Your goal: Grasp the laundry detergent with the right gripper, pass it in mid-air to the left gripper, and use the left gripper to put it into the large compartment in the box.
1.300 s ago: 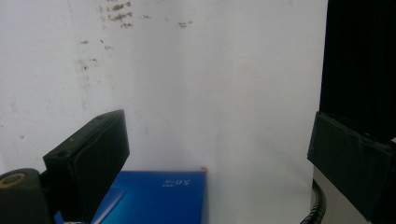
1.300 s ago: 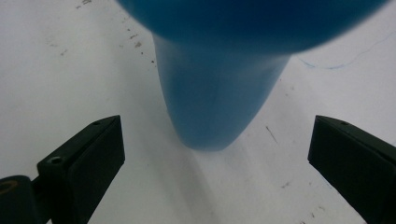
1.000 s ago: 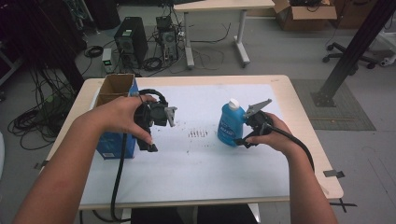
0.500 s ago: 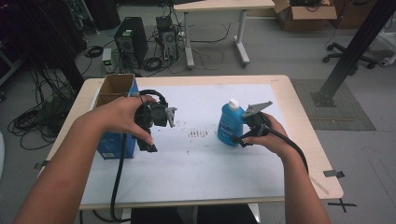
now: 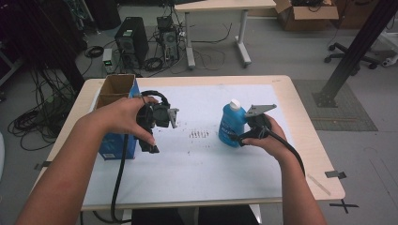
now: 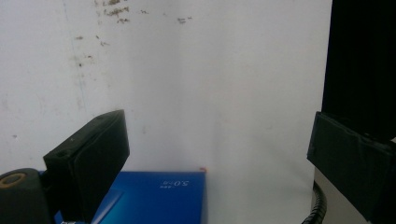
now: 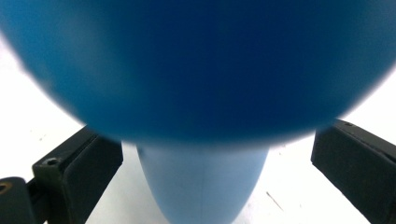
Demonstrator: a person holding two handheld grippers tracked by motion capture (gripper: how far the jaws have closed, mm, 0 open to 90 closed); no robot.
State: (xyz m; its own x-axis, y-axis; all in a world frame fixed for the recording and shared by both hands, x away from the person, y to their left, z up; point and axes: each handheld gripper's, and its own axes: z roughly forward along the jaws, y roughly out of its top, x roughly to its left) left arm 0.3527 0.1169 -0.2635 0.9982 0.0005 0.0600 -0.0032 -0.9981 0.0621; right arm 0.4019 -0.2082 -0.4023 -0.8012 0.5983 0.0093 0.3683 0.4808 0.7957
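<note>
So far, the right claw (image 5: 240, 137) sits tight against the blue bottle (image 5: 231, 123), its jaws spread apart either side of it and not yet clamped. Left of the bottle, the left claw (image 5: 159, 123) hangs open over the bench (image 5: 197, 178), beside the blue box (image 5: 115, 145). Gripping and lifting the bottle both seem left to do.

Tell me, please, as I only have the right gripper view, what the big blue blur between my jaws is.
Observer: It is a blue bottle with a white cap, standing upright on the white sheet.
Operator: Thank you. Where is the other hand working?
Observer: The left hand-held gripper is held over the sheet beside an open blue-sided box, with its jaws apart and nothing between them.
</note>
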